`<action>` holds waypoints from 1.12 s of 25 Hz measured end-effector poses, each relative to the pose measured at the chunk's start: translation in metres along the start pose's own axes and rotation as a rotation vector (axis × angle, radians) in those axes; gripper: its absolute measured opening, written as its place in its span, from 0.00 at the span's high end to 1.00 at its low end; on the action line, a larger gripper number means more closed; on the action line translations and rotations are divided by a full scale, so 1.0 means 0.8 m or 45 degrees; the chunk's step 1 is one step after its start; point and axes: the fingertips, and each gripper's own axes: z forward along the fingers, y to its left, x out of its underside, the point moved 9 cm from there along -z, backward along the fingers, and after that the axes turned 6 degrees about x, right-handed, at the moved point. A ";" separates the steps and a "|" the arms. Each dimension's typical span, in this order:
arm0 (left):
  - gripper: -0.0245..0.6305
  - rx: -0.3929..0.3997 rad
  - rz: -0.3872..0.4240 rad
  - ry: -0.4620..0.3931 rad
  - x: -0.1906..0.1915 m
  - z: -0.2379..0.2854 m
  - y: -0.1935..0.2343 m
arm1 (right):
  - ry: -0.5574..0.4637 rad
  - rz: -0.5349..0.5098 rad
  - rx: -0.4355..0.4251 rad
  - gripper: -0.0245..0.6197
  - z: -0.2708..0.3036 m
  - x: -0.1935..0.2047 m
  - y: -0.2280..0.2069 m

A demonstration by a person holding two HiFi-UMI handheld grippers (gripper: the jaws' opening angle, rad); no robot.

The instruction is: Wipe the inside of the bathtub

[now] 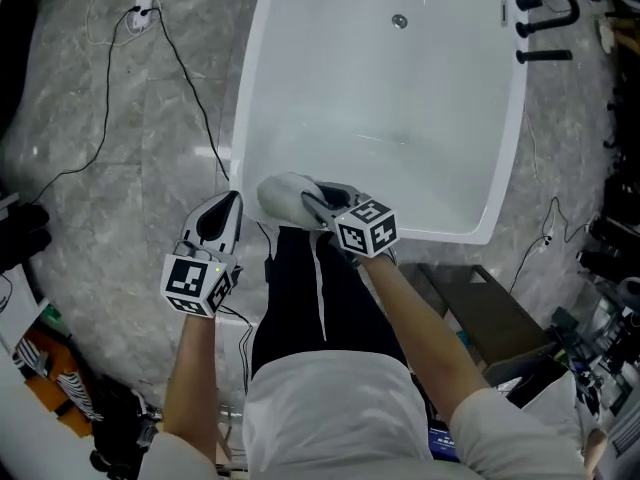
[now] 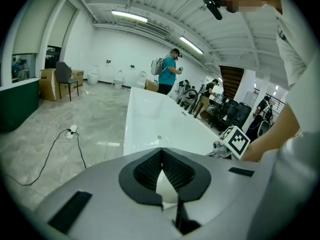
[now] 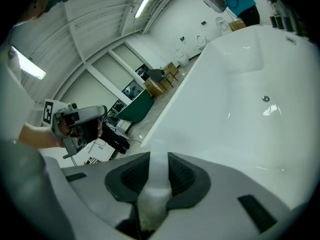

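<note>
Open basin, crowded edges

Inside, the bathtub (image 1: 262,88) is bare white apart from a small drain (image 1: 399,21) toward the far end, so there is wide room across its bottom and walls. A black faucet (image 1: 545,8) stands over the far right rim. The right tongs (image 1: 312,201), clamped on a white cloth (image 1: 283,194), occupy the near left corner. The left tongs (image 1: 232,206), jaws together, hang just outside the left wall over the floor (image 1: 130,168), where a black cable (image 1: 190,78) trails. A dark box (image 1: 480,308) crowds the tub's near right corner.
</note>
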 end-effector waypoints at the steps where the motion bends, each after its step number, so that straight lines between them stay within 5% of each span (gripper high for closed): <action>1: 0.94 0.004 0.000 0.008 0.003 0.004 0.004 | 0.006 0.023 0.022 0.80 0.009 0.002 -0.001; 9: 0.94 0.025 -0.025 0.059 0.021 0.038 0.038 | 0.104 -0.011 0.222 0.80 0.068 0.012 0.010; 28: 0.94 0.198 0.053 0.156 0.027 0.089 0.039 | 0.251 -0.008 0.447 0.80 0.085 0.022 0.007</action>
